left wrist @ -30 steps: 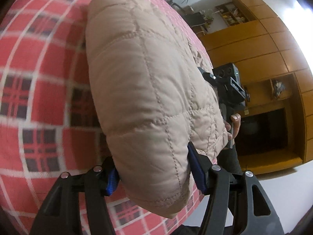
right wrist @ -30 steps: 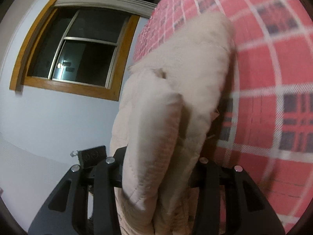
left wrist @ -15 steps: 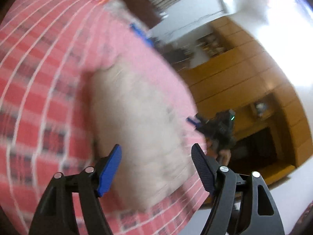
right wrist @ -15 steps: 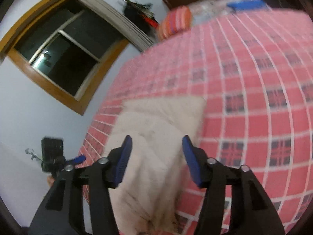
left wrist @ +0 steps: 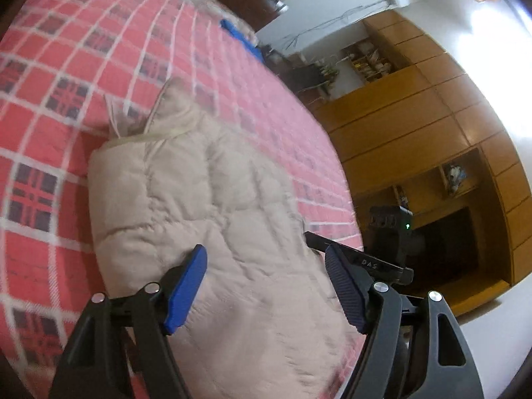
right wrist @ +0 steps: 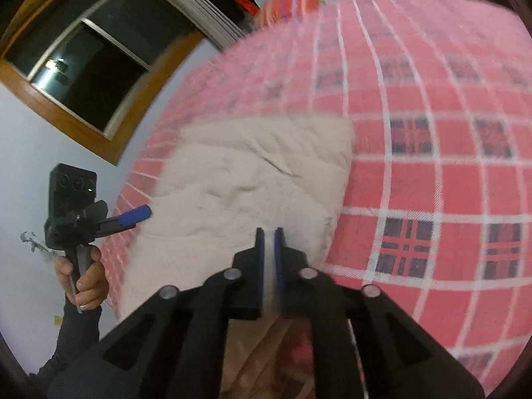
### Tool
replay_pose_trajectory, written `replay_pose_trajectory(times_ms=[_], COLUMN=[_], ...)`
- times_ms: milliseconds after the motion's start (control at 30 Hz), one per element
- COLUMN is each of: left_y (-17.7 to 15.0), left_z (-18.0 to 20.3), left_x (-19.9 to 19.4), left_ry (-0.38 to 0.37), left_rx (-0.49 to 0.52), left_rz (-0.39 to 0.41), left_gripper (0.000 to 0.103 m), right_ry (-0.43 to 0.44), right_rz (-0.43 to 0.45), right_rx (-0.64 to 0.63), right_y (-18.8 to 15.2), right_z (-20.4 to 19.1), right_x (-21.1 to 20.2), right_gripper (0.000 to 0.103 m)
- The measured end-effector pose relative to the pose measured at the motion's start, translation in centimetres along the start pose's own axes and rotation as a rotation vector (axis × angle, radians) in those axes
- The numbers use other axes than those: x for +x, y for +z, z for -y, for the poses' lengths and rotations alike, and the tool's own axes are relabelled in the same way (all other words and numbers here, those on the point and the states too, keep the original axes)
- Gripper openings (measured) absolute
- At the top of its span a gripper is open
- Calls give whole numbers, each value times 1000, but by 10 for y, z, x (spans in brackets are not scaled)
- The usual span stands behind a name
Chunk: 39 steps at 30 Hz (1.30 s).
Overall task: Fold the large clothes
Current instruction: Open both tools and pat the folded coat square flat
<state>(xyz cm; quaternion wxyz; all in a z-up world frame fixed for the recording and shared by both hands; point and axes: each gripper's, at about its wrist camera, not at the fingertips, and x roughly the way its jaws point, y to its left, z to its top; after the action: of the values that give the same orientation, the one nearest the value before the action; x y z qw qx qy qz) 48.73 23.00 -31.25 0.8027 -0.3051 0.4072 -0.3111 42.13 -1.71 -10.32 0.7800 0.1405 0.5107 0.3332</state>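
Here the folded beige jacket (left wrist: 206,206) lies on the red plaid bed (left wrist: 66,66) near its edge. The left gripper (left wrist: 266,282) hovers over it with jaws spread wide, empty. The right gripper (right wrist: 269,252) hovers nearer, pads pressed almost together on nothing.
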Motion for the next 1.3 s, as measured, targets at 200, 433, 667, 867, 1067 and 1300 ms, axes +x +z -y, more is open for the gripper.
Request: replay_pose_trajectory(times_ms=[200, 433, 667, 867, 1067, 1300], left_y=[-46, -54, -94, -126, -139, -186], left_z=[41, 15, 55, 47, 30, 69], left_x=[-13, 12, -39, -24, -25, -77], left_ry=[30, 89, 20, 117, 89, 195], left_rx=[132, 84, 187, 198, 145, 226], left_rz=[-90, -105, -28, -70, -40, 107], left_gripper=[74, 72, 72, 72, 72, 85], right_ry=[49, -101, -51, -194, -181, -218], right_rz=[-18, -115, 9, -32, -14, 138], right_rx=[-179, -195, -197, -243, -196, -160], right_y=[-51, -78, -97, -119, -131, -172], right_z=[-60, -48, -68, -66, -52, -66], right_x=[-44, 8, -51, -29, -19, -81], right_gripper=[8, 1, 8, 2, 3, 69])
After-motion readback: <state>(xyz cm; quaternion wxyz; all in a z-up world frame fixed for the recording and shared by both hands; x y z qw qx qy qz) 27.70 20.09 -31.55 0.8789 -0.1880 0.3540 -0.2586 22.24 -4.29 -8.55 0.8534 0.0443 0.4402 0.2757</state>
